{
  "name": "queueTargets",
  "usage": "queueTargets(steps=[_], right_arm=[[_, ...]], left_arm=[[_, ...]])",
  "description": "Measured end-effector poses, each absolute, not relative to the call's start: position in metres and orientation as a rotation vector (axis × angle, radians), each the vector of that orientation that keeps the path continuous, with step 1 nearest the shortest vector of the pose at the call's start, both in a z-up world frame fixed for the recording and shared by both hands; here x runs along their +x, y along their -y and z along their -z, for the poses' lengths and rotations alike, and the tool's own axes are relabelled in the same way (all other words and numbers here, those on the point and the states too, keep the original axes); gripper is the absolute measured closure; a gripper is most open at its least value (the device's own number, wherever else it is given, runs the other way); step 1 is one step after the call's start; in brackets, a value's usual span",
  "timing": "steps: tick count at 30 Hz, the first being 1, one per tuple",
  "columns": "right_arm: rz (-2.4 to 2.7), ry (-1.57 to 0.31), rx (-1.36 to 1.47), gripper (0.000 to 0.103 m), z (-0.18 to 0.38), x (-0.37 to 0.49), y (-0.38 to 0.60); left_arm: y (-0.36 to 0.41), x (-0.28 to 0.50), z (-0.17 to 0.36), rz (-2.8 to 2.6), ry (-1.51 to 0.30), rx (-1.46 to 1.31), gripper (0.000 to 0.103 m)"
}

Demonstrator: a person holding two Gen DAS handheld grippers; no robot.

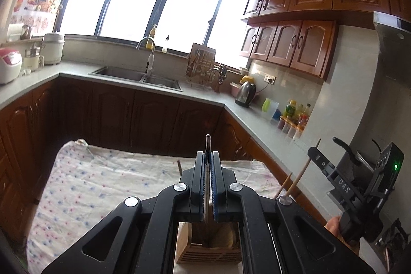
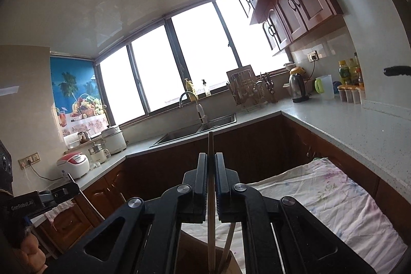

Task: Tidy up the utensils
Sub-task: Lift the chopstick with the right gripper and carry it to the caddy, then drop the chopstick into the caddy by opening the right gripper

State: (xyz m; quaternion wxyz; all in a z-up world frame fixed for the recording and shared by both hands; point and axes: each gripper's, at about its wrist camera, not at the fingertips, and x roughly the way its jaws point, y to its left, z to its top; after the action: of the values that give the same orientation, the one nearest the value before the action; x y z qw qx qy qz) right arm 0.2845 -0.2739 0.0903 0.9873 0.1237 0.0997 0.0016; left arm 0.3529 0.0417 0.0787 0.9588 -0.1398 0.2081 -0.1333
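In the left wrist view my left gripper (image 1: pixel 207 153) is shut on a thin metal utensil (image 1: pixel 207 145) that stands upright between the blue pads. Its lower end reaches down toward a wooden utensil holder (image 1: pixel 210 252) just beneath. At the right, my right gripper (image 1: pixel 314 154) holds a wooden chopstick (image 1: pixel 303 171). In the right wrist view that right gripper (image 2: pixel 211 154) is shut on the upright chopstick (image 2: pixel 210 143), over the holder (image 2: pixel 190 248). A second chopstick (image 2: pixel 227 240) leans below the jaws. The left gripper (image 2: pixel 73 185) shows at the left edge.
The holder stands on a table under a floral cloth (image 1: pixel 102 176). An L-shaped counter (image 1: pixel 246 117) runs behind and to the right, with a sink (image 1: pixel 136 75), a dish rack (image 1: pixel 203 68), a kettle (image 1: pixel 245 91), bottles (image 1: pixel 295 114) and rice cookers (image 1: pixel 9 64).
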Motion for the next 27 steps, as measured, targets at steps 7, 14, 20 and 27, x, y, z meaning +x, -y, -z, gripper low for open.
queueTargets(steps=[7, 14, 20, 27], right_arm=[[0.026, -0.252, 0.276, 0.098, -0.058, 0.283, 0.278], [0.033, -0.310, 0.282, 0.097, -0.048, 0.288, 0.283], [0.026, -0.339, 0.270, 0.097, -0.051, 0.292, 0.282], [0.029, -0.359, 0.256, 0.092, -0.052, 0.292, 0.280]], left_arm=[[-0.037, 0.377, -0.048, 0.246, -0.493, -0.297, 0.101], [-0.035, 0.395, -0.035, 0.235, -0.536, -0.310, 0.101], [-0.033, 0.398, -0.035, 0.230, -0.537, -0.299, 0.101], [-0.032, 0.397, -0.033, 0.228, -0.542, -0.290, 0.100]])
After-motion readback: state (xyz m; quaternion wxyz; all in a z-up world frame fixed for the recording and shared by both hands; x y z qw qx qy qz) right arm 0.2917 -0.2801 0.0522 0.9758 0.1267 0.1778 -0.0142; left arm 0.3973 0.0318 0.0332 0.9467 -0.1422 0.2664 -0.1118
